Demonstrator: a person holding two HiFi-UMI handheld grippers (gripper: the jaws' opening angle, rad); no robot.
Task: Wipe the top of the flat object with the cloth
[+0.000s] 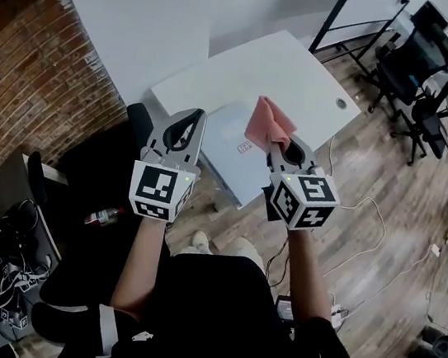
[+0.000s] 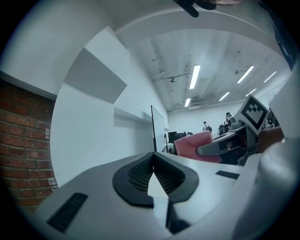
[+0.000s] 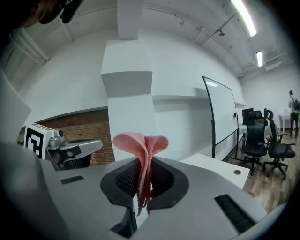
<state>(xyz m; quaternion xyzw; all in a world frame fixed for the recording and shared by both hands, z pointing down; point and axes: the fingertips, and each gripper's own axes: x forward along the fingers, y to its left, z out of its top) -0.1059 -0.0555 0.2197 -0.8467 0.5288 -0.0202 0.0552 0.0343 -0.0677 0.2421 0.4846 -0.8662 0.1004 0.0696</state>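
Head view puts your two grippers side by side above the near edge of the white table (image 1: pixel 294 72). Your left gripper (image 1: pixel 189 119) is clenched tight on nothing: its jaws meet with only air beyond them. Your right gripper (image 1: pixel 278 143) is clamped on the pink cloth (image 1: pixel 266 120), which is pinched in folds between the jaws and fans out past their tips. The flat object (image 1: pixel 226 153), a pale grey slab, lies at the table's near edge, just ahead of both grippers. You hold the cloth over the slab's right-hand part. Whether it touches the slab cannot be told from these views.
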